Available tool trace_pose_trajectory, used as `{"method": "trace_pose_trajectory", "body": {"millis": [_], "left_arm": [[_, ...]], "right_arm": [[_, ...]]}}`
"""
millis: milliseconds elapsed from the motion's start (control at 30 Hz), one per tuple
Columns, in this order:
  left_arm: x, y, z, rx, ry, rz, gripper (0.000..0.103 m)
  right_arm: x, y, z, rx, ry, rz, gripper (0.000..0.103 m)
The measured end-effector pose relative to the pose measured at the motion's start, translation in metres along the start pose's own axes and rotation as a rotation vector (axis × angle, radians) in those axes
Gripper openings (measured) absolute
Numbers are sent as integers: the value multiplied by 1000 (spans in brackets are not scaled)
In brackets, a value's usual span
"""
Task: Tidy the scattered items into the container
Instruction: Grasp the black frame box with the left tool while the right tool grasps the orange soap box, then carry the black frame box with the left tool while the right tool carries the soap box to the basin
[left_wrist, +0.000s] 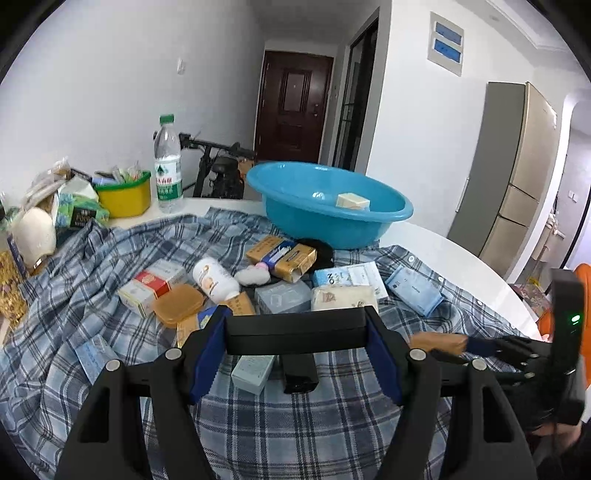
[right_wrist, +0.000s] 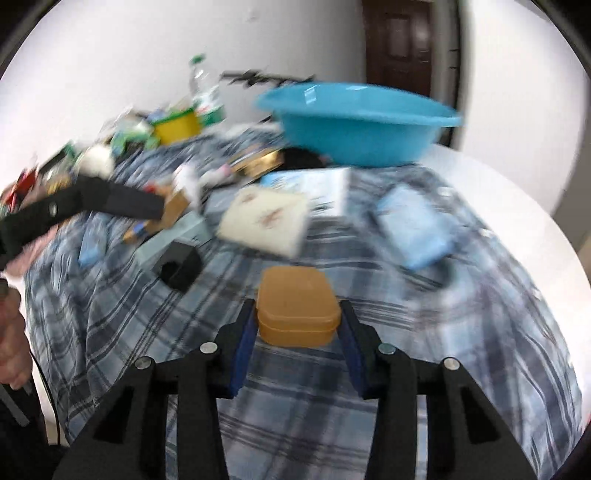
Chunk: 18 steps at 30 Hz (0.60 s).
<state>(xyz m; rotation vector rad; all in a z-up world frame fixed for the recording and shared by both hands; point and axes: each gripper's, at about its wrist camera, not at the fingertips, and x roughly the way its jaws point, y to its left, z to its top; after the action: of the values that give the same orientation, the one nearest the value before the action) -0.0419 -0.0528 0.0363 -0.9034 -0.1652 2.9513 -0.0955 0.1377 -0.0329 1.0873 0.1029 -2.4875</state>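
Left edge of the table: packets and a yellow tub (left_wrist: 123, 197) stand crowded against the wall, with a water bottle (left_wrist: 168, 166) upright just right of the tub.

The plaid cloth (left_wrist: 92, 295) covers most of the white table (left_wrist: 461, 254). Its folds bunch up on the left.

Centre: the scattered boxes lie close together, several touching. Among them are a red-and-white box (left_wrist: 153, 286), a white bottle (left_wrist: 216, 278) on its side and a gold packet (left_wrist: 282, 258).

The left gripper (left_wrist: 297, 321) is clamped on a black box (left_wrist: 295, 332) held crosswise between its blue pads, above the near edge of the pile. A small grey box (left_wrist: 253, 371) and a black block (left_wrist: 299, 373) lie on the cloth just beyond it.

The blue basin (left_wrist: 332, 225) stands behind the pile at the far edge of the cloth. One cream box (left_wrist: 352, 201) lies inside, and the rest of the bowl is open.

The right gripper (right_wrist: 298, 314) has its pads against both sides of an orange-brown lidded box (right_wrist: 297, 302), in a grip. This view is blurred. The cloth around that box is bare on both sides and in front.

Right: a light blue packet (left_wrist: 413, 290) lies apart from the pile. Past it the cloth ends and the curved table rim is uncovered.
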Motion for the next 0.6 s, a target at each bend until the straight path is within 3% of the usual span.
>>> {"method": "trace_pose_trajectory", "body": {"millis": [233, 433, 600], "left_arm": [[0, -16, -2, 30, -15, 4, 72], [-2, -18, 0, 22, -6, -14, 72], [-19, -13, 16, -5, -32, -35, 72]], "right_arm": [[-47, -30, -5, 102, -115, -47, 42], [-58, -32, -4, 106, -134, -50, 42], [-78, -27, 10, 111, -201, -75, 42]]}}
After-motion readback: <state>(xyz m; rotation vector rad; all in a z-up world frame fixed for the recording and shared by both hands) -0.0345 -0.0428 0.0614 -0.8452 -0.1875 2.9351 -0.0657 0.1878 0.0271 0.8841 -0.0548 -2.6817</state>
